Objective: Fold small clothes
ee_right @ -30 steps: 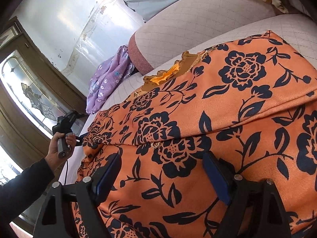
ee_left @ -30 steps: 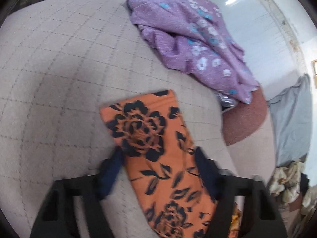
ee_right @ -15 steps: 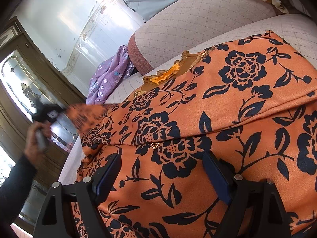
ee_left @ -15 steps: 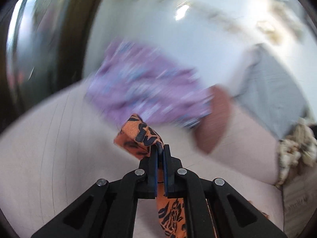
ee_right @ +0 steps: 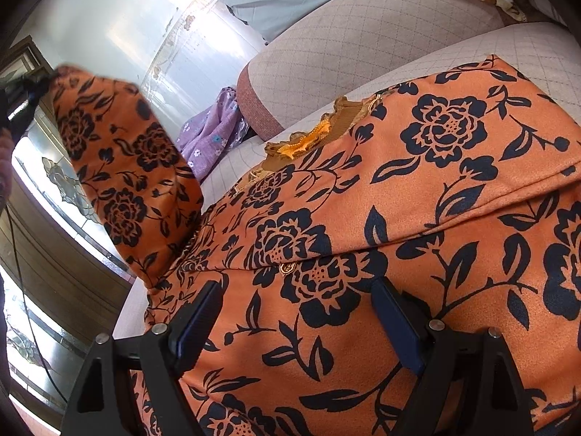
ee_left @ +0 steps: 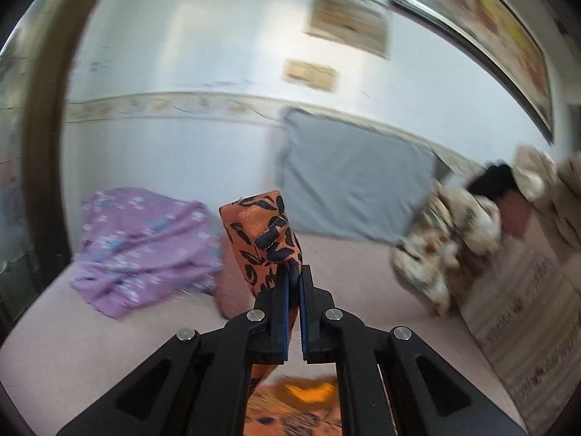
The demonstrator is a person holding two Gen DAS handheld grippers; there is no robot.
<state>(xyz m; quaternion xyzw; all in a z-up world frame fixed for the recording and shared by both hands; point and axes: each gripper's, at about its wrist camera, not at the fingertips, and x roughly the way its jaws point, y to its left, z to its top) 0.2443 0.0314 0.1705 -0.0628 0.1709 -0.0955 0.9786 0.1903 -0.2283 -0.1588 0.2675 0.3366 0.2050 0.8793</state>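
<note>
An orange garment with black flowers (ee_right: 417,218) lies spread on the quilted sofa seat. My left gripper (ee_left: 294,272) is shut on the end of its sleeve (ee_left: 265,236) and holds it up in the air. In the right wrist view the lifted sleeve (ee_right: 123,181) hangs from the left gripper at the far left. My right gripper (ee_right: 294,312) is open, its fingers resting over the body of the garment, with nothing between them but flat cloth.
A purple flowered garment (ee_left: 141,243) lies crumpled at the far end of the sofa, also in the right wrist view (ee_right: 210,134). A grey cushion (ee_left: 348,189) leans on the wall. A patterned cloth heap (ee_left: 446,239) sits on the sofa back.
My left gripper shut on the sleeve end that lay flat on the seat and lifted it high, swinging upward. My right gripper has stayed still and open.
</note>
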